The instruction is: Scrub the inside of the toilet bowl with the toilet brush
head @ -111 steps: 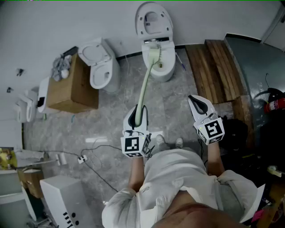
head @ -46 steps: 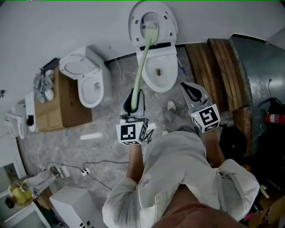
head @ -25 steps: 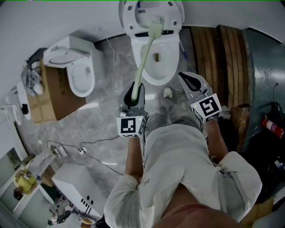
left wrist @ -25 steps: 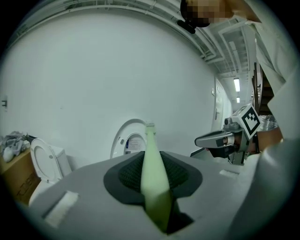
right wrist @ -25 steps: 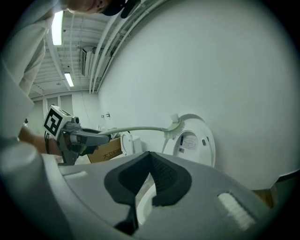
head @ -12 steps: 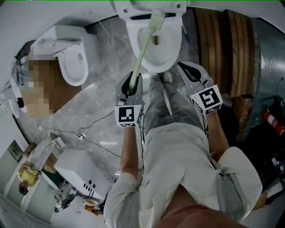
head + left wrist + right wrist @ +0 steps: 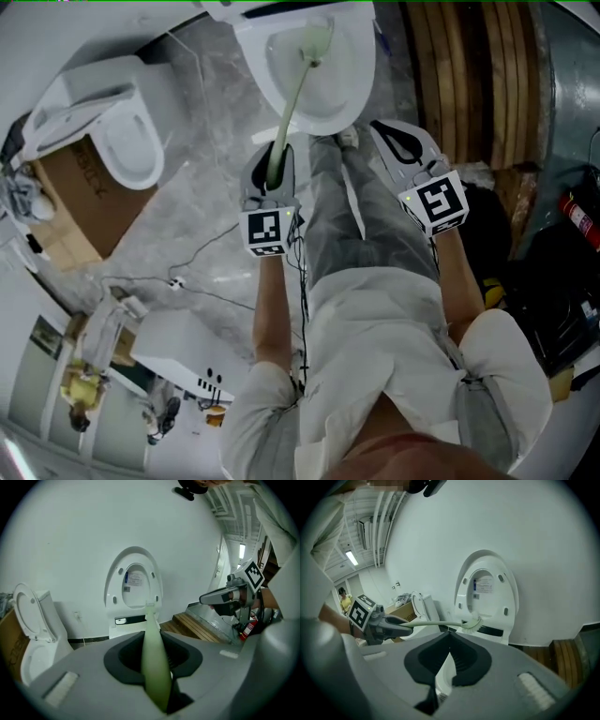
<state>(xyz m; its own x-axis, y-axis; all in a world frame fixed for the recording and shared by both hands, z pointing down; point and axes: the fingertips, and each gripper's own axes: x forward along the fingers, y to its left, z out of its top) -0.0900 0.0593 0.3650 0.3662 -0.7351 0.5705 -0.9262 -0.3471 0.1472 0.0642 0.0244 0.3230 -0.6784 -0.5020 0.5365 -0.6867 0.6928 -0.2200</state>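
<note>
A white toilet bowl (image 7: 352, 89) stands open at the top of the head view, its lid (image 7: 133, 581) raised against the wall. My left gripper (image 7: 274, 157) is shut on the pale green handle of the toilet brush (image 7: 292, 98). The brush head (image 7: 316, 39) sits over the rear part of the bowl; in the right gripper view the brush head (image 7: 471, 624) shows just above the rim, in front of the lid (image 7: 487, 588). Whether the bristles touch the porcelain I cannot tell. My right gripper (image 7: 384, 133) hangs shut and empty to the right of the bowl.
A second toilet (image 7: 122, 141) and a cardboard box (image 7: 70, 202) stand to the left. Wooden planks (image 7: 478, 84) lie to the right, with a fire extinguisher (image 7: 583, 217) beyond. A cable (image 7: 202, 253) trails over the grey floor. The person's legs (image 7: 342, 206) reach close to the bowl.
The person has stepped closer to the toilet. The brush head has come down from in front of the raised lid to over the bowl. The right gripper stays shut beside it.
</note>
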